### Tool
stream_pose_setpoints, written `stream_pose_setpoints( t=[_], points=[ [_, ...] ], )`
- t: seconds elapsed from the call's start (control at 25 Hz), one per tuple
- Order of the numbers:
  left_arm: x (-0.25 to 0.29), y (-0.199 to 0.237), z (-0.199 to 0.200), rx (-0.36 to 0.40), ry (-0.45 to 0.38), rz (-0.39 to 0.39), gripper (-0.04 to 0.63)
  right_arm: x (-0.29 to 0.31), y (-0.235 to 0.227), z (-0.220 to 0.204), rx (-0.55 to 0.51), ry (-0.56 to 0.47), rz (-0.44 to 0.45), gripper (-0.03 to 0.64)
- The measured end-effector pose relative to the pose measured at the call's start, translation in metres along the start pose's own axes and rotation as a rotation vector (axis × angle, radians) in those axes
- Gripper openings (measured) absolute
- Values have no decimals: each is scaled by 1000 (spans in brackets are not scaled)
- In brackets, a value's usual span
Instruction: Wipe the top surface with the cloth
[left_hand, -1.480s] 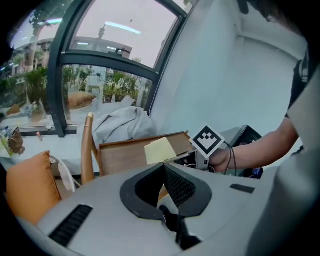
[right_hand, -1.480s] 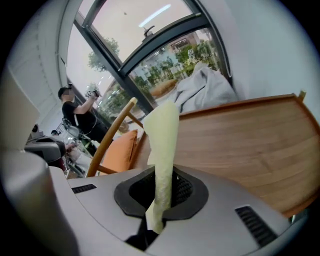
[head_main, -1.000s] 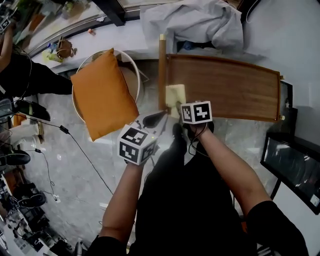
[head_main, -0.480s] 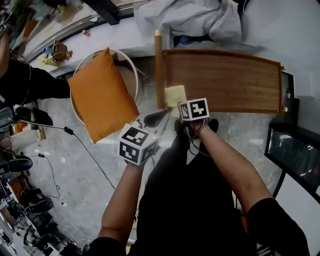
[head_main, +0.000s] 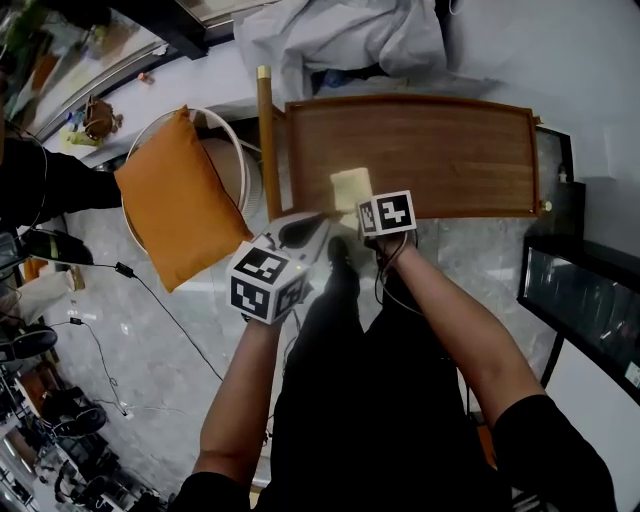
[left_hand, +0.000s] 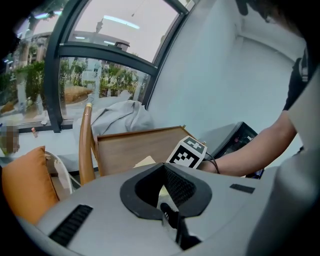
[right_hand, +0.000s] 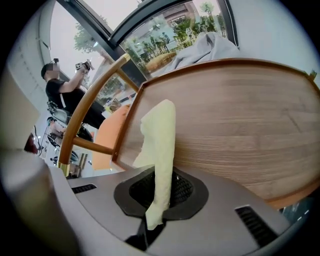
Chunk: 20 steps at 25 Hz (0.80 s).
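The wooden top (head_main: 430, 150) is a long brown board with a raised rim; in the right gripper view the same wooden top (right_hand: 240, 115) fills the frame. A pale yellow cloth (head_main: 350, 188) lies on its near edge, left of the middle. My right gripper (head_main: 358, 205) is shut on the cloth (right_hand: 160, 145), which runs up out of the right gripper (right_hand: 150, 225) onto the wood. My left gripper (head_main: 310, 228) hangs off the board's near left side, above the floor. The left gripper (left_hand: 172, 227) looks shut, with nothing in it.
An orange cushion (head_main: 170, 210) rests on a round white chair to the left. A wooden post (head_main: 266, 140) stands at the board's left end. A grey fabric heap (head_main: 340, 40) lies behind it. A dark cabinet (head_main: 580, 310) is at right. A person (right_hand: 65, 95) stands far left.
My right gripper and the cloth have slid to the right along the board, away from its left end. The left gripper has kept beside it, off the board.
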<state>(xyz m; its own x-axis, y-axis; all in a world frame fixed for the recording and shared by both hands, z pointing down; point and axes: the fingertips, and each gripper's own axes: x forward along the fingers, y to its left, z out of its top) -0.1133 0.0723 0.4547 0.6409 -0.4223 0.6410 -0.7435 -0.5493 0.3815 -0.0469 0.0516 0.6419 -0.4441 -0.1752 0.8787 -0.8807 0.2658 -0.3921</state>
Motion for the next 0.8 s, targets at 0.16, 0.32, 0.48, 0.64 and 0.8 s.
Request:
stream_pose_setpoints(
  t=[0.16,0.32,0.48,0.64,0.8],
  points=[
    [23,-21,6,7,11,-12,9,-19,-39,-4,10,-6,-25,32],
    [50,-42,10,18,28,-29,9,-39,-80,-6,16,-16,-58,32],
    [72,-61,14,31,41,-49,9,-58,-115,-9,40,-26,-80,32],
    [89,-78,18,36,47,-61,9,-74,-145,-10,62,-45,-90,32],
    [105,-95,20,44,53,-72,9,-90,-173,-13,91,-64,-108,32]
  ],
)
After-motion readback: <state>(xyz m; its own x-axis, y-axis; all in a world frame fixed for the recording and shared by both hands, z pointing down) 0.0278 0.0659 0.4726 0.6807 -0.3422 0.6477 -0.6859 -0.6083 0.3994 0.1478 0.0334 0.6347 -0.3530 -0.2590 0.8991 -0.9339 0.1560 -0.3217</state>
